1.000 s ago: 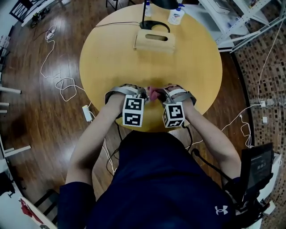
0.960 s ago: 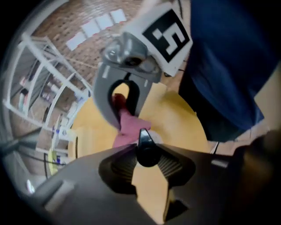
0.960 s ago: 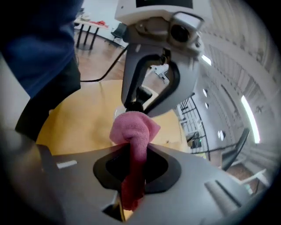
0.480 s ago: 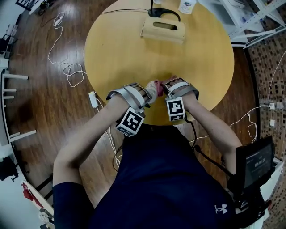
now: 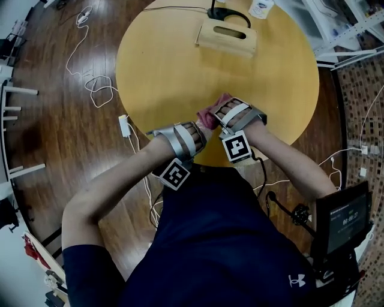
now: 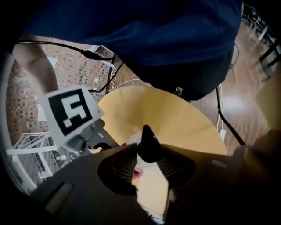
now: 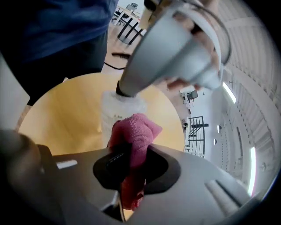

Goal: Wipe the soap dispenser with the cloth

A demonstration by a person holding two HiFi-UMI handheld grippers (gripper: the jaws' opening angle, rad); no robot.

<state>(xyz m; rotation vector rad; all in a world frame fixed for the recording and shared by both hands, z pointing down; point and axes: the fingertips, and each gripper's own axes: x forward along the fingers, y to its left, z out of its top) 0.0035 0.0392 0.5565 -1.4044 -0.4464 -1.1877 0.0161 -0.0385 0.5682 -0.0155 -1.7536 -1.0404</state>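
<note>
In the right gripper view, the soap dispenser (image 7: pixel 117 112) is a clear bottle with a black pump top. It hangs over the yellow round table (image 5: pixel 162 72) near the front edge. My left gripper (image 6: pixel 147 151) is shut on the black pump head (image 6: pixel 147 141). My right gripper (image 7: pixel 131 156) is shut on the pink cloth (image 7: pixel 134 134), which presses against the bottle's side. In the head view the cloth (image 5: pixel 210 115) shows between my two hands, and they hide the bottle. A bit of pink also shows below the left jaws.
A wooden block with a handle slot (image 5: pixel 226 37) sits at the table's far side, with a black lamp base (image 5: pixel 231 15) and a white bottle (image 5: pixel 261 7) behind it. Cables (image 5: pixel 90 90) and a power strip (image 5: pixel 124 125) lie on the wood floor at left.
My left wrist has rolled, so its marker cube has swung down toward the person's body. The right gripper has rolled and shifted with the cloth against the dispenser. Both grips are unchanged.
</note>
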